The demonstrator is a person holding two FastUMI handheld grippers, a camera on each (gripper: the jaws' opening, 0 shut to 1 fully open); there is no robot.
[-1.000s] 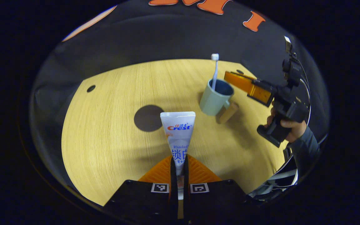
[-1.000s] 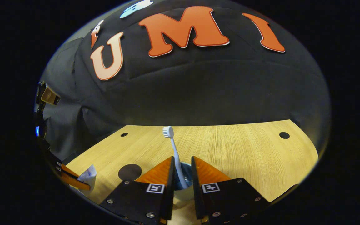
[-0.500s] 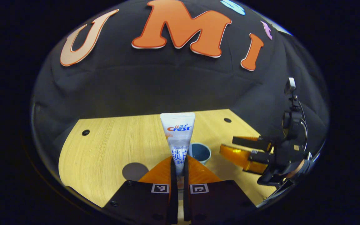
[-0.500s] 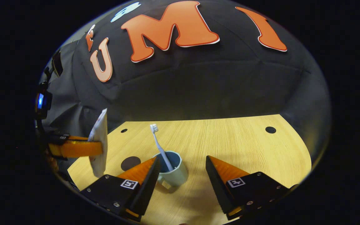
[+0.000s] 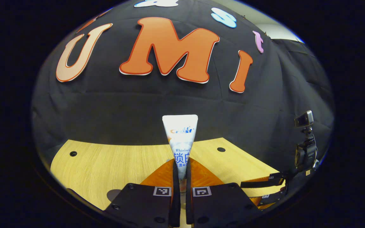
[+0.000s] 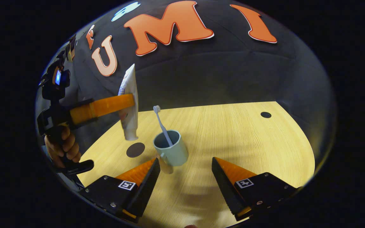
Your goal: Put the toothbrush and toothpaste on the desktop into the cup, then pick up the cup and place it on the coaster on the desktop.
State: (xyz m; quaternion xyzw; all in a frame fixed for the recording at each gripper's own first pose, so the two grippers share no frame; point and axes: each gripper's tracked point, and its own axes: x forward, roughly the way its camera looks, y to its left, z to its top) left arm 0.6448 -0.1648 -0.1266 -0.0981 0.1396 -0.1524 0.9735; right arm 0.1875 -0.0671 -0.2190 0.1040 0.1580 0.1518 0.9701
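A white toothpaste tube (image 5: 180,141) stands upright between the fingers of my left gripper (image 5: 180,169), which is shut on it. In the right gripper view that tube (image 6: 129,104) hangs cap down in the left gripper (image 6: 124,103), above the table and left of the cup. The pale blue-green cup (image 6: 171,148) stands on the wooden table (image 6: 249,136) with a white toothbrush (image 6: 162,124) leaning in it, head up. My right gripper (image 6: 185,163) is open, its fingers apart in front of the cup and touching nothing. A dark round coaster (image 6: 135,149) lies left of the cup.
The black cloth wall rises behind the table. Small dark holes (image 6: 265,114) mark the tabletop near its far corners. A hand (image 6: 62,145) holds the left gripper's handle at the left. The right gripper (image 5: 269,190) shows low at the right of the left gripper view.
The left gripper has lifted and tilted up with the toothpaste, which now hangs high beside the cup. The right gripper opened, let go of the toothbrush in the cup, and drew back.
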